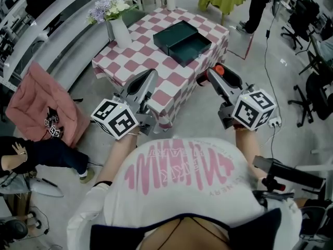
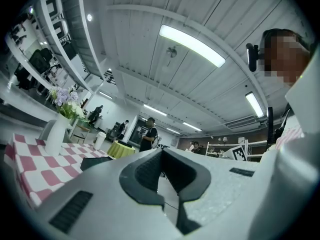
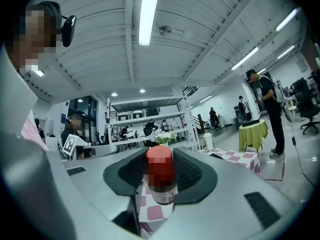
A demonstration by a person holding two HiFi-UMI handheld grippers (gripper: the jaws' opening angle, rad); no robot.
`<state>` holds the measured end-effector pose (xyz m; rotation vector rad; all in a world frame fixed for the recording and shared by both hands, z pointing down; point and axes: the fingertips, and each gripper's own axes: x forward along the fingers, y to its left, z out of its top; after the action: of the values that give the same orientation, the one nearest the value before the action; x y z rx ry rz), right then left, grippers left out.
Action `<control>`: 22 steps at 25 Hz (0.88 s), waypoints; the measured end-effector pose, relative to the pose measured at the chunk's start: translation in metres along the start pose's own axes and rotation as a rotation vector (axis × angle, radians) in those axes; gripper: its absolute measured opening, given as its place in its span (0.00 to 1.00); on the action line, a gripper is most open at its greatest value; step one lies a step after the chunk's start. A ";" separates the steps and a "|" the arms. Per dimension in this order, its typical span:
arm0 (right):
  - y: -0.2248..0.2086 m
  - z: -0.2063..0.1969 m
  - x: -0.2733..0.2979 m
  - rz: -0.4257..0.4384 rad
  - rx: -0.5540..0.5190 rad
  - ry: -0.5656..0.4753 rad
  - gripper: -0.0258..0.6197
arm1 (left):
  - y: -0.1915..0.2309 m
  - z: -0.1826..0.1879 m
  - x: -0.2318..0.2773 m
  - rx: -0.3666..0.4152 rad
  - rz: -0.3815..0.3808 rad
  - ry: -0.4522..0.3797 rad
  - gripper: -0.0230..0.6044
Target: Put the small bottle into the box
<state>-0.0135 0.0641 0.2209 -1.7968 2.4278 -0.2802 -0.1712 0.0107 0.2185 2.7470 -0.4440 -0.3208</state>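
While I hold both claws at the near side of the checkered table (image 1: 136, 61), my right claw (image 3: 161, 170) is clamped on the small bottle (image 1: 219, 70), its red cap showing between the pads, close by the table's near edge. My left claw (image 1: 151, 75) has its jaws together with nothing in them. Farther back on the table, the dark green box (image 1: 195, 49) lies open, apart from the bottle.
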 end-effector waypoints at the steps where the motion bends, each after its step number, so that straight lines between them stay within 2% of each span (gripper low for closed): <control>1: -0.003 -0.002 0.001 -0.002 0.004 -0.001 0.28 | 0.002 -0.002 0.002 0.000 0.003 0.007 0.05; 7: -0.019 -0.015 0.002 -0.025 0.033 0.015 0.28 | 0.010 -0.010 0.011 -0.001 0.002 0.048 0.05; 22: -0.064 -0.016 0.045 -0.056 0.053 -0.013 0.28 | 0.041 -0.009 0.048 -0.012 -0.016 0.044 0.05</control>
<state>0.0301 0.0045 0.2506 -1.8409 2.3411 -0.3331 -0.1349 -0.0401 0.2335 2.7413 -0.4077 -0.2663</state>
